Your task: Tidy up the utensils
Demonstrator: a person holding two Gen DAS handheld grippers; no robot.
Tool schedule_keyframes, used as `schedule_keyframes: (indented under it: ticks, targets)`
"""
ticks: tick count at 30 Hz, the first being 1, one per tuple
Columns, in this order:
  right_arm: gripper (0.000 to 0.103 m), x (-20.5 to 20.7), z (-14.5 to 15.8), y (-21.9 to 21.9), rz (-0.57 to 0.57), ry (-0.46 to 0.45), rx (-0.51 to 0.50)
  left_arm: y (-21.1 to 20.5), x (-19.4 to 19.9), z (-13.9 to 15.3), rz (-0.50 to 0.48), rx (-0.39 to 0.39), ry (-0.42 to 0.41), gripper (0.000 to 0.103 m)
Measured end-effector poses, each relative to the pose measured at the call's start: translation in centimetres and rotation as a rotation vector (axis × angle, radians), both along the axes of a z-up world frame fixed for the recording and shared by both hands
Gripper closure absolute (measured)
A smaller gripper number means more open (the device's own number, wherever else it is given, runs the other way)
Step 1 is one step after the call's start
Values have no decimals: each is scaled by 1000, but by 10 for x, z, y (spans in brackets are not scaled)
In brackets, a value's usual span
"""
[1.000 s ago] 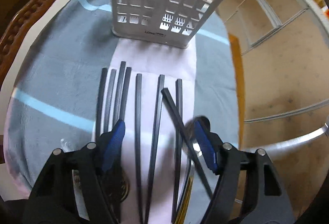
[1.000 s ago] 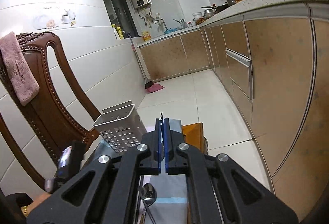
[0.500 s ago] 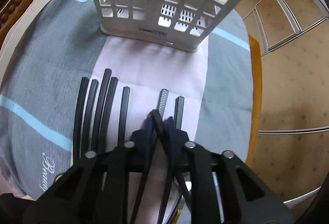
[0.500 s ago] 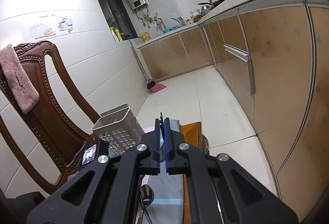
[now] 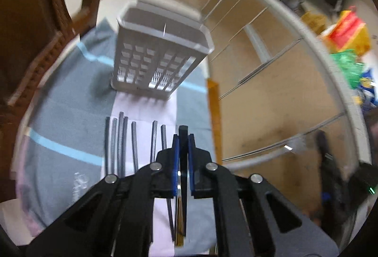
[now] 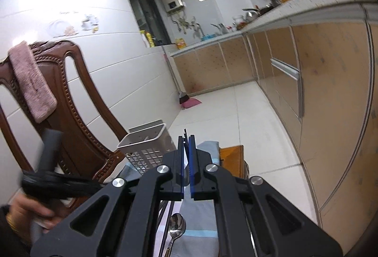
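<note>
While the left gripper (image 5: 182, 148) has just been closing, its jaws now clamp one black chopstick (image 5: 182, 136) at lower centre of the frame. Seven more chopsticks (image 5: 122, 139) lie in a row on the cloth-covered worktop (image 5: 61, 106) to its left. Beyond, upper centre, the white utensil basket (image 5: 160, 54) shows nothing inside, so sorting seems barely begun. Right gripper (image 6: 186, 146): jaws closed on a thin dark stick. A spoon (image 6: 176, 228) waits below it.

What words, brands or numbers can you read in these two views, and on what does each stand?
None can be read.
Wall sticker: script line above the cups, too small.
Cloth: pale script lettering, blurred.
Basket: mark at its base, blurred.
Bags on the counter: print blurred.
</note>
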State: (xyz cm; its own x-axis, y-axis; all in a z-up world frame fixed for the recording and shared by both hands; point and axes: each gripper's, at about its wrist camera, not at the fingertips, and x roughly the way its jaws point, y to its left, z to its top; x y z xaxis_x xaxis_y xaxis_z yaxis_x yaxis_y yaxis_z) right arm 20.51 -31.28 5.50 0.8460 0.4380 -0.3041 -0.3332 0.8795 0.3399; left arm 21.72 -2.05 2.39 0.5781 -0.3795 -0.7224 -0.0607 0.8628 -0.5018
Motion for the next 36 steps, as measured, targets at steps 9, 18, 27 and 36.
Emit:
schedule_keyframes:
  ticks: [9, 18, 27, 36]
  targets:
    - [99, -34, 16, 38, 42, -170, -142, 68, -87, 74, -2, 86, -314, 96]
    - [99, -48, 9, 59, -32, -176, -221, 75, -127, 69, 42, 239, -489, 96]
    - [100, -60, 8, 57, -73, -188, -215, 69, -126, 52, 62, 311, -525, 96]
    - [100, -65, 5, 67, -71, -188, -235, 77, -130, 56, 84, 301, -537, 96]
